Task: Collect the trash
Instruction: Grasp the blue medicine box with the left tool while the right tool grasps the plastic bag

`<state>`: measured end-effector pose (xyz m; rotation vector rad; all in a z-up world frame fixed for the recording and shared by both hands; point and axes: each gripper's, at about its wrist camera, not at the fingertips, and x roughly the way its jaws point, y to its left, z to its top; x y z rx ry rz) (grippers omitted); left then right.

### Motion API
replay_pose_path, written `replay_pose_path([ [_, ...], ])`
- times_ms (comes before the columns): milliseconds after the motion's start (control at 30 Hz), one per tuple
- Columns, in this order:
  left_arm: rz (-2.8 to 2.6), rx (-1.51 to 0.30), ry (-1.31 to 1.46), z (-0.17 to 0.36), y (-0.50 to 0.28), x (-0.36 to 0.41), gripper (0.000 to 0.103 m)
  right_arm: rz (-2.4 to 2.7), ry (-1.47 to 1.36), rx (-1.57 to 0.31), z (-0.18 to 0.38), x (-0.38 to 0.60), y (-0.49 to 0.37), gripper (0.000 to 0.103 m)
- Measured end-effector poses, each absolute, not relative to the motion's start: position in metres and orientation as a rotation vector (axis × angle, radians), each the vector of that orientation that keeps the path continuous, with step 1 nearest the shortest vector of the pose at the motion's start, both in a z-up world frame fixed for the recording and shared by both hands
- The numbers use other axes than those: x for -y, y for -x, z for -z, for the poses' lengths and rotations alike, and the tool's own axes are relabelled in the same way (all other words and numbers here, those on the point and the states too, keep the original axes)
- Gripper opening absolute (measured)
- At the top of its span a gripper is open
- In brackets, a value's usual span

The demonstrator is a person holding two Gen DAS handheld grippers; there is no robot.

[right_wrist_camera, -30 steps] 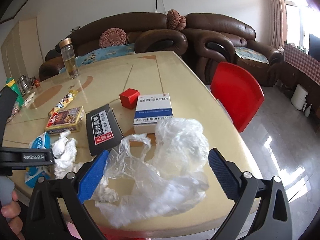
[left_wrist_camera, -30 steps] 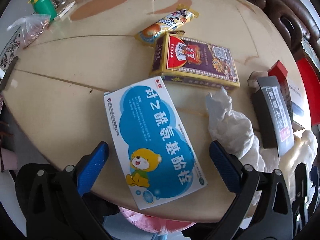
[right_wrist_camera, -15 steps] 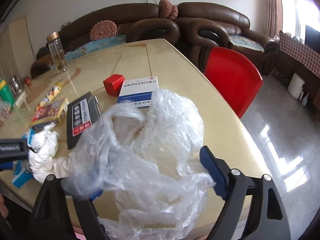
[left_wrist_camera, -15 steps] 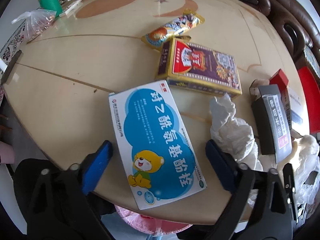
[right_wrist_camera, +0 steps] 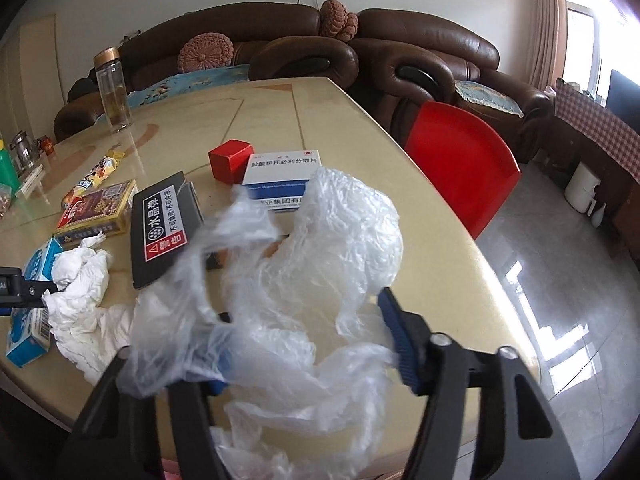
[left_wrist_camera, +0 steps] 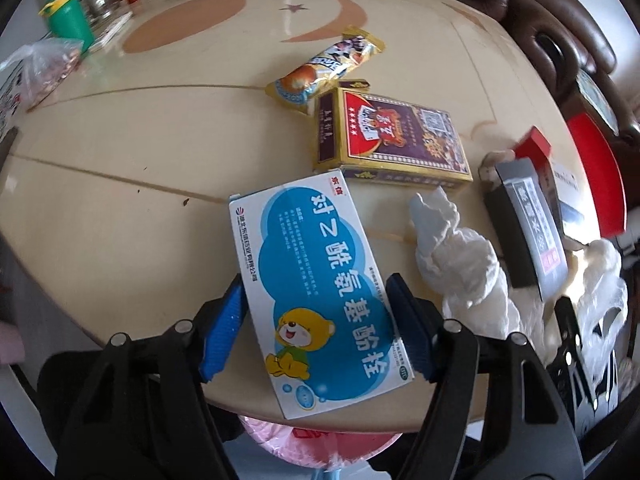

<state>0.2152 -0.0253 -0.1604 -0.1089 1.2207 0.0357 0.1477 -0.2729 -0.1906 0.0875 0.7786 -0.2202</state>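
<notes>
The left gripper (left_wrist_camera: 316,320) pinches the blue box (left_wrist_camera: 316,284) at the table (left_wrist_camera: 120,184) edge, while the right gripper (right_wrist_camera: 308,344) sits half-closed round the bag (right_wrist_camera: 296,280), perhaps not gripping, so that slack film could slide free.

The right gripper (right_wrist_camera: 310,344) had its jaws partly apart with a crumpled clear plastic bag (right_wrist_camera: 296,280) bunched between and over them. On the beige surface (right_wrist_camera: 280,116) behind the bag lay a white-and-blue medicine box (right_wrist_camera: 280,170) touching a small red box (right_wrist_camera: 230,165); left of it, a black box (right_wrist_camera: 164,228) and crumpled white tissue (right_wrist_camera: 80,296).
</notes>
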Motion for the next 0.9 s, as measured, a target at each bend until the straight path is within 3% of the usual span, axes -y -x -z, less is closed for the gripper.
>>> replay_pose_path([
  [100,0.003,-1.212,0.085,0.161,-0.212,0.025,0.068,0.233,-0.074,-0.773,0.188,0.271,-0.147,0.041],
  [233,0.052,-1.193,0.089,0.161,-0.208,0.02,0.068,0.237,-0.095,-0.759,0.184,0.275,-0.144,0.035],
  [900,0.138,-0.977,0.005,0.119,-0.181,0.016,0.065,0.2,0.0,-0.597,0.137,0.238,-0.128,0.034],
])
